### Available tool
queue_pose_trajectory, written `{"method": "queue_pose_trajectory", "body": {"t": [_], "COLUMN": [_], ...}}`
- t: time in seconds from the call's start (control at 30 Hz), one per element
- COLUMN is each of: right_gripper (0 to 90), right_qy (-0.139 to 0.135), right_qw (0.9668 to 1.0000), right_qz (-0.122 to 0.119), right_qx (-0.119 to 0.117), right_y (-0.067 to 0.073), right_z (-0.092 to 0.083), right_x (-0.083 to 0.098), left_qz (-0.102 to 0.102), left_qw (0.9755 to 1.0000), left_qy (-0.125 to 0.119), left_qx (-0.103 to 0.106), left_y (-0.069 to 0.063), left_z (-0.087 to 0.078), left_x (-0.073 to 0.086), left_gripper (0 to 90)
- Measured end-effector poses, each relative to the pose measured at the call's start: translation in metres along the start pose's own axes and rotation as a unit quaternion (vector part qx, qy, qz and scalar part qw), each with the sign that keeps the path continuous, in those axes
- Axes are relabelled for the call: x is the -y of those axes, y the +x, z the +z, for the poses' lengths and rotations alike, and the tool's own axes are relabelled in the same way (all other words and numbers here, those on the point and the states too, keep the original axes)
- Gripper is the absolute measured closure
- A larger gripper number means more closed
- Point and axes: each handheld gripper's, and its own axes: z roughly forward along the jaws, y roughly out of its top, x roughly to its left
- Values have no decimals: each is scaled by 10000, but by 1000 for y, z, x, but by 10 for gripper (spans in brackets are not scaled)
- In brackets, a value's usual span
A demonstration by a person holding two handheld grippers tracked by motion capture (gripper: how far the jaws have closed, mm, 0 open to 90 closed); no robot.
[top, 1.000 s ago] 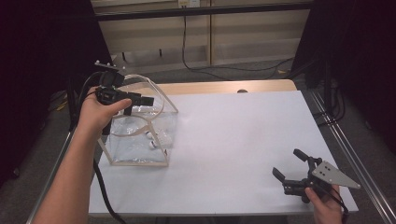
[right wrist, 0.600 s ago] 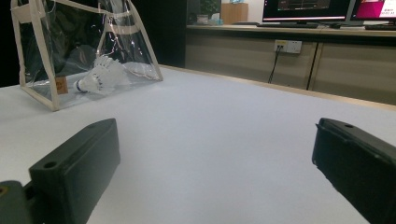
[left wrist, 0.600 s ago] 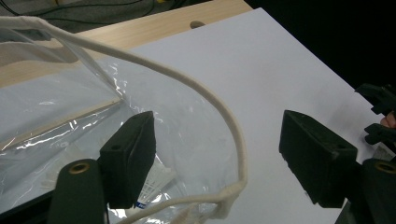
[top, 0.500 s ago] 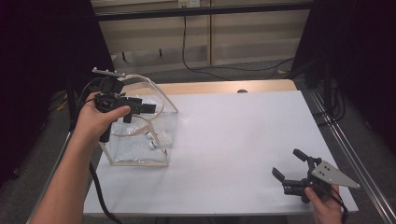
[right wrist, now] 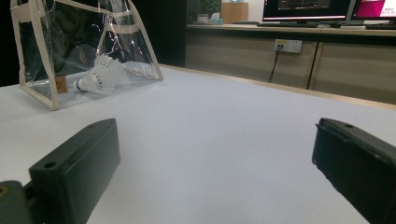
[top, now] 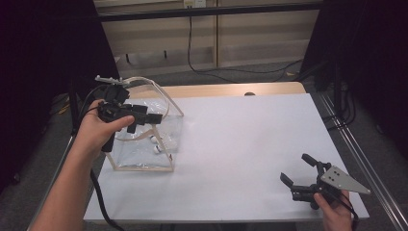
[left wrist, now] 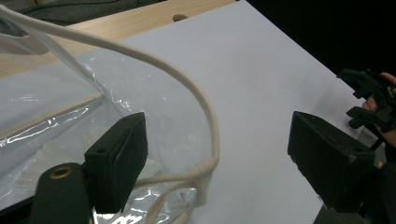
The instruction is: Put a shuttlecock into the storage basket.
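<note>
My left gripper (top: 144,117) hangs over the top of the clear bag (top: 144,144), which stands upright near the left edge of the bench (top: 240,144), closer to the far left corner than the near one. Its jaws have just been opening and now stand well apart. From the left gripper view, the bag's white cord handle (left wrist: 196,93) arcs up between the 2 jaws and curls down toward the bag's mouth; neither pad presses on it, and I can see a gap on both sides of the cord.

Inside the bag, 2 white shuttlecocks (top: 156,144) lie on the bottom, toward the side nearer the middle of the bench. In the right gripper view, 1 of them (right wrist: 100,72) rests against the clear front wall, cork end pointing left and down.

My right gripper (top: 298,175) sits low at the near right corner of the bench, well apart from the bag, pointing left toward it. Its jaws are spread wide with only bare bench surface between them.

The bag has pale cream trim along its edges, and its base sits flat on the bench.
</note>
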Motion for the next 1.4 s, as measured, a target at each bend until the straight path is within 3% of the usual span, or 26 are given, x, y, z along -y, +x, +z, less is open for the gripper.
{"method": "queue_pose_trajectory", "body": {"t": [0.6,1.4], "right_gripper": [7,7], "right_qy": [14,15], "right_qw": [10000,10000], "right_qz": [-33,-34], "right_qx": [-14,-9], "right_y": [0,0], "right_z": [0,0], "right_x": [0,0], "left_qz": [128,202], "left_qw": [9995,9986], "left_qy": [-86,-137], "left_qx": [291,480], "left_y": [-6,-10], "left_z": [-5,-1], "left_x": [19,43], "left_gripper": [172,165]}}
